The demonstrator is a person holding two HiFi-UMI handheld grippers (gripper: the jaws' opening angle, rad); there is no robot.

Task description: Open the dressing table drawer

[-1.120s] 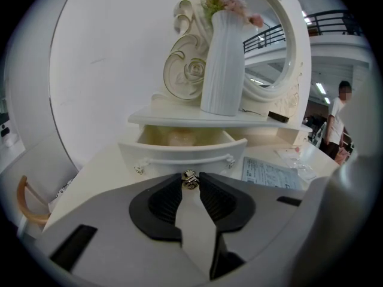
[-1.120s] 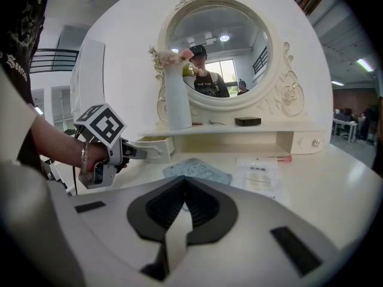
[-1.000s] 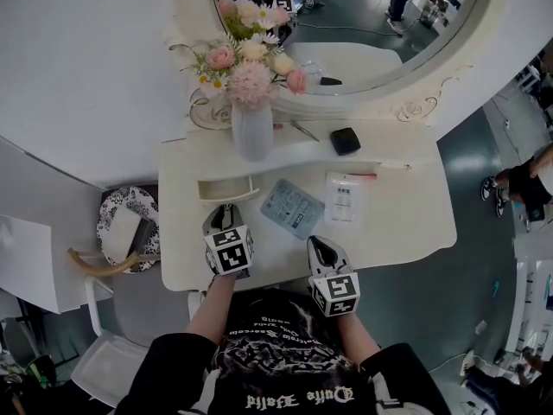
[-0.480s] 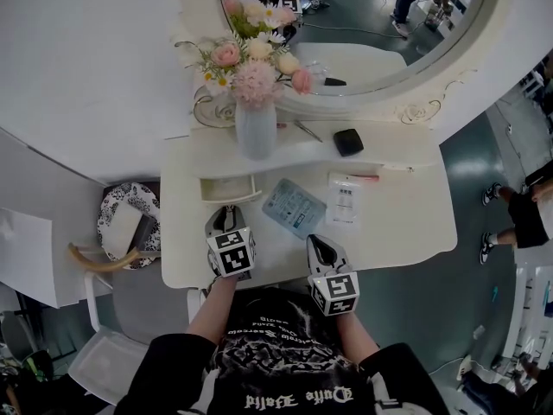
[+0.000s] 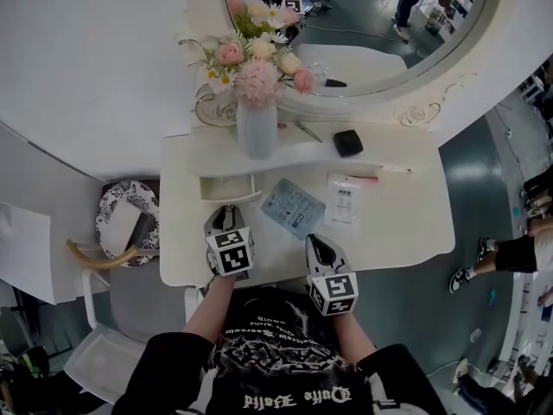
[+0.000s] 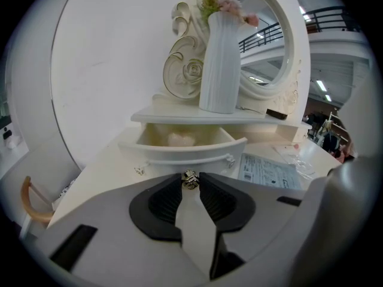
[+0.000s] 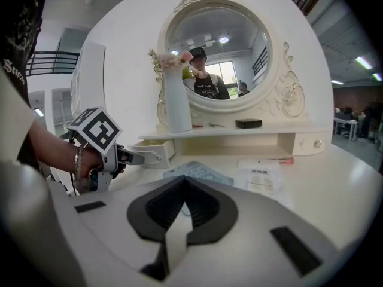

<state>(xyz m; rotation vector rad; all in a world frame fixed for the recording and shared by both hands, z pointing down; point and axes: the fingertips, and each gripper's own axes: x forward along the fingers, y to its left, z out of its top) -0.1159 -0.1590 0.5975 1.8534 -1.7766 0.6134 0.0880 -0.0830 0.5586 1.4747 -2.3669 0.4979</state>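
the left gripper (image 6: 190, 184) is pinching the small metal knob (image 6: 190, 177) at the middle of the drawer (image 6: 179, 155), which is sitting pulled out from under the shelf at the left of the dressing table (image 5: 406, 223), below the white vase (image 5: 257, 128). the right gripper (image 7: 184, 203) is hovering over the table's front edge at lower centre of the head view, its jaws pressed together on nothing.

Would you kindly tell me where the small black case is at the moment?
In the head view, the black case lies on the raised shelf below the mirror, to the right of the white vase.
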